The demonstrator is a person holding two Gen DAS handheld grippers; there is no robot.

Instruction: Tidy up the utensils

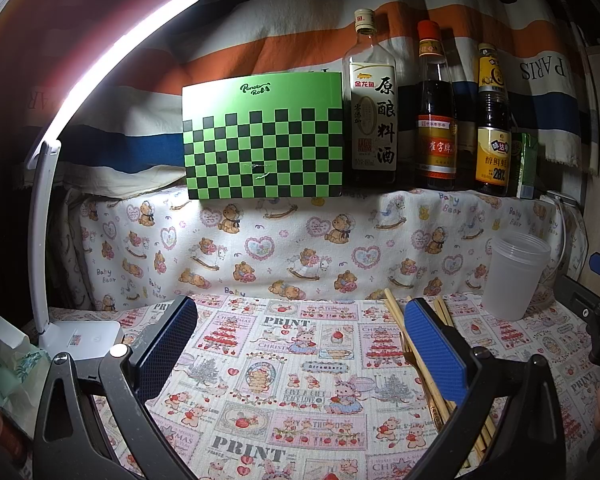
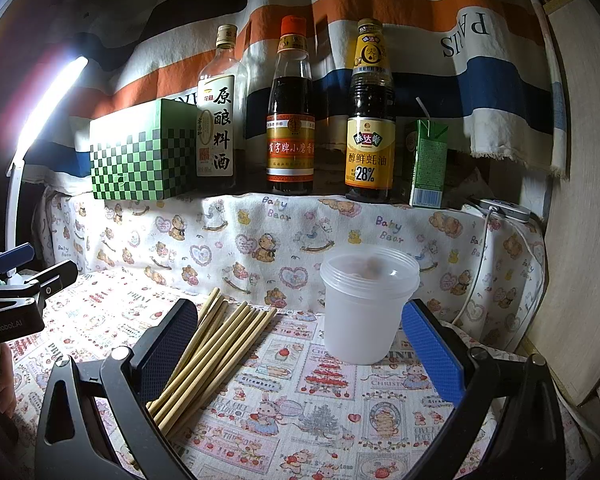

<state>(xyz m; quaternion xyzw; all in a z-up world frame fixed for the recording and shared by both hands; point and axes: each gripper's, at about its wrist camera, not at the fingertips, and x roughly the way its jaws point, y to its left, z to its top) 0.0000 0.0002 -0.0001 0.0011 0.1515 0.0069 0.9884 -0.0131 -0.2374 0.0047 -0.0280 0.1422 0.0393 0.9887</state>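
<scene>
Chopsticks (image 2: 216,344): pale wood or bamboo, matt. Cup (image 2: 366,304): translucent frosted plastic, smooth. Worktop (image 2: 300,408) covering: printed woven cloth, matt. Bottles (image 2: 290,120): glossy glass (paper labels). Carton (image 2: 426,164): printed card. Right tool (image 2: 300,344) pads: textured blue rubber; frame black, semi-gloss.

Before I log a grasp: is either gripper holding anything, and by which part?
Nothing is held. The left gripper and right gripper are both open; the chopsticks lie on the table beside the cup.
</scene>
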